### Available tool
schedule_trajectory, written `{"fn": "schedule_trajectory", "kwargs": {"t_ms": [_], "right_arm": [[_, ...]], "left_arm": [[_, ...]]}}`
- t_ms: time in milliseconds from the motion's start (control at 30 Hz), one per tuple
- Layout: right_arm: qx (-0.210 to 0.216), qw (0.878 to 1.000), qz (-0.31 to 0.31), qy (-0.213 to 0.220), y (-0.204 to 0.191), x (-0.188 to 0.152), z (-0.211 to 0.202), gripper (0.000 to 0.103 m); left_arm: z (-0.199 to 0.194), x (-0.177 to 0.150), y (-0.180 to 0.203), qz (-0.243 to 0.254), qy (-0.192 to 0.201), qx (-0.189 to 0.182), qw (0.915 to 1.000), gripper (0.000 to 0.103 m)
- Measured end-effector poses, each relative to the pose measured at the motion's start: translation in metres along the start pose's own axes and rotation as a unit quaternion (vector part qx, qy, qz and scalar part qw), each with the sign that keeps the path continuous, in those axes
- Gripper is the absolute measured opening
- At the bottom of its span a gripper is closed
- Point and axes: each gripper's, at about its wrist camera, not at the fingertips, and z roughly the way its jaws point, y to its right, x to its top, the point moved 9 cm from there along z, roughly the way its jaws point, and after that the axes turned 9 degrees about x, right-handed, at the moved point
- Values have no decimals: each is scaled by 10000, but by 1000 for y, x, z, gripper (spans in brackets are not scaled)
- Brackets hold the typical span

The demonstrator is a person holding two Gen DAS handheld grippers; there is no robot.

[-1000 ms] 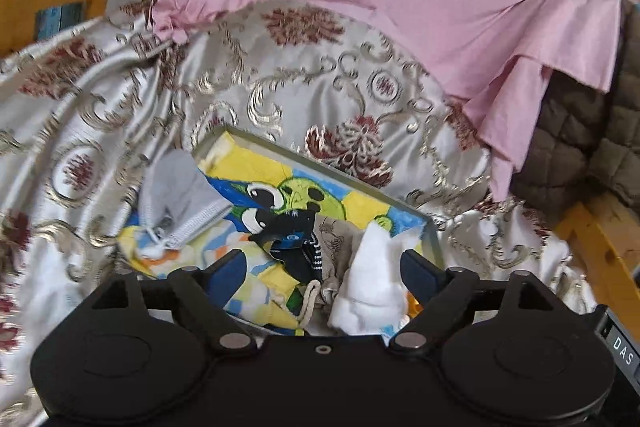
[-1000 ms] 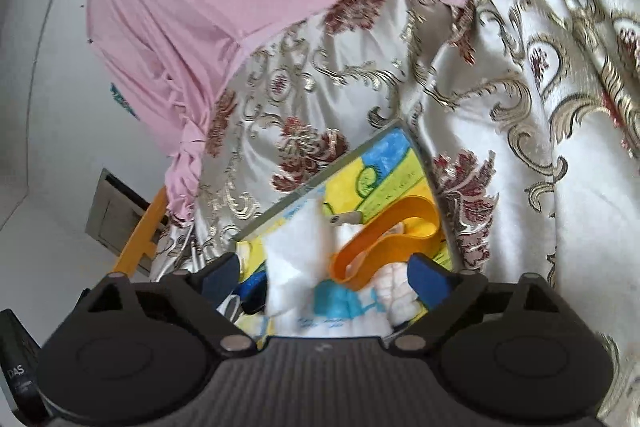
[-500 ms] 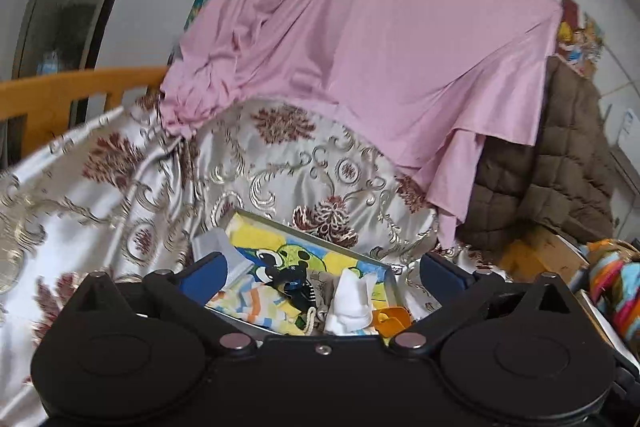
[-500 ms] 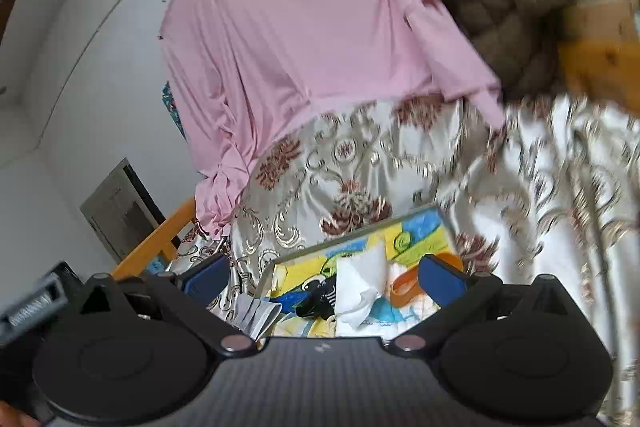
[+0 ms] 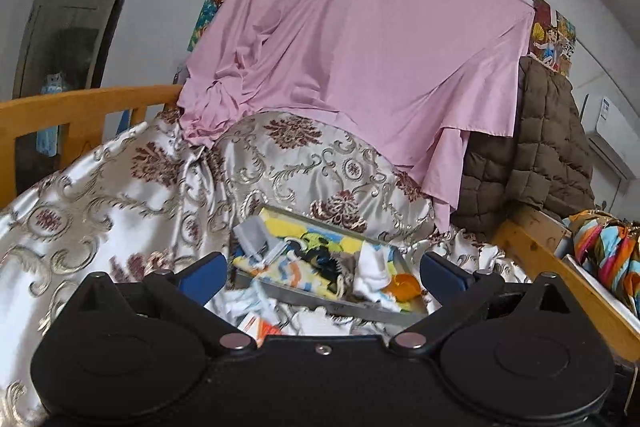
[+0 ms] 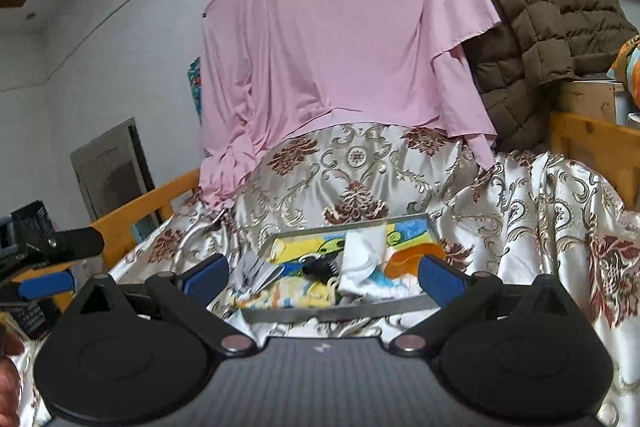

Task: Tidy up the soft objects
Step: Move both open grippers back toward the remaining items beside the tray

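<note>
A shallow metal tray with a cartoon-print lining lies on the patterned satin bedspread. It holds soft items: a grey sock, a black patterned piece, a white cloth and an orange strap. More white cloth lies outside the tray's near edge. My left gripper and right gripper are both open and empty, held back from the tray's near edge. The left gripper also shows at the left edge of the right wrist view.
A pink sheet hangs behind the bed. A brown quilted jacket hangs at the right. A wooden bed rail runs at the left and another rail at the right. Colourful fabric lies far right.
Both grippers have pulled back and up from the tray, so it now looks smaller and farther. Both stayed open and empty. The tray's contents have not moved.
</note>
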Motion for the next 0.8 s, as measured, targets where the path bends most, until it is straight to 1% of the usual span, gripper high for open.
{"fn": "schedule_trajectory", "kwargs": {"t_ms": [100, 200, 300, 367, 600, 733, 800], "right_arm": [[-80, 9998, -186, -42, -11, -12, -4, 103], [-84, 9993, -365, -57, -22, -24, -11, 103], [-65, 9988, -484, -79, -30, -42, -17, 103], [-123, 9981, -582, -165, -34, -52, -19, 103], [-260, 9954, -804, -452, -45, -76, -23, 103], [-374, 9941, -836, -588, -46, -88, -23, 103], [-432, 9937, -821, -634, -45, -91, -23, 103]], "left_arm": [[-6, -12, -12, 41, -82, -14, 10000, 102], [-7, -27, -24, 74, -289, -106, 9995, 102], [-6, -44, -36, 94, -491, -121, 9987, 102], [-5, -54, -43, 200, -598, -109, 9979, 102], [-3, -71, -46, 491, -679, -260, 9961, 102], [-6, -88, -50, 594, -844, -352, 9940, 102], [-6, -95, -53, 686, -916, -316, 9929, 102]]}}
